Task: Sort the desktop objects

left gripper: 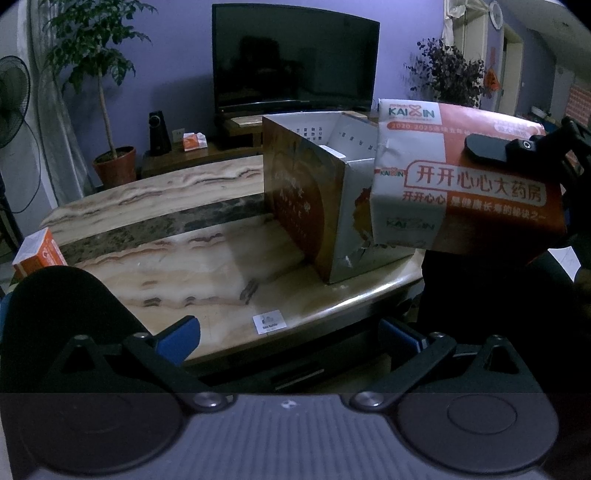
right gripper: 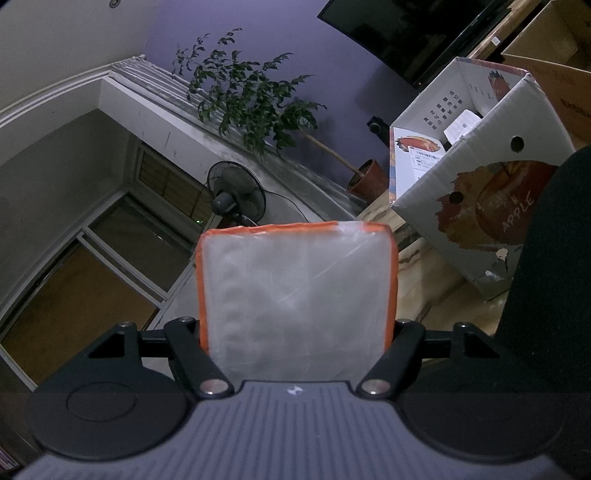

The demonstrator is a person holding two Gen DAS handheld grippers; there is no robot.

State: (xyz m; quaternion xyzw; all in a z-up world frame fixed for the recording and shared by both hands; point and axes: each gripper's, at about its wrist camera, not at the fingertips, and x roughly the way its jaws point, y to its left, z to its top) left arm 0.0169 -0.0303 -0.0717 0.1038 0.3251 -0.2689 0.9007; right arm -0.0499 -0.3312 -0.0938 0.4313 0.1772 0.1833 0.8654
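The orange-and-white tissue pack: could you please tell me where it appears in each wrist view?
Left wrist: the tissue pack is upper right, in the air, gripped by the right gripper.
Right wrist: it fills the centre, between the fingers.
Shared landmark: the open apple carton on the marble table.

Room contents, background only.

- Large black flat-screen television [left gripper: 295,59], screen dark, standing on a low wooden media console [left gripper: 207,151] against a purple wall [left gripper: 173,55].
- Tall leafy green houseplant [left gripper: 92,48] on a thin trunk, in a round terracotta pot [left gripper: 114,166], left of the television.
- Black pedestal fan [right gripper: 236,194] with round wire cage, beside a window [right gripper: 122,236] with a pale frame.
- Small black cone-shaped speaker [left gripper: 159,131] on the console.
- Dark bushy dried plant [left gripper: 447,74], right of the television.
- Round white wall clock [left gripper: 496,14], upper right.
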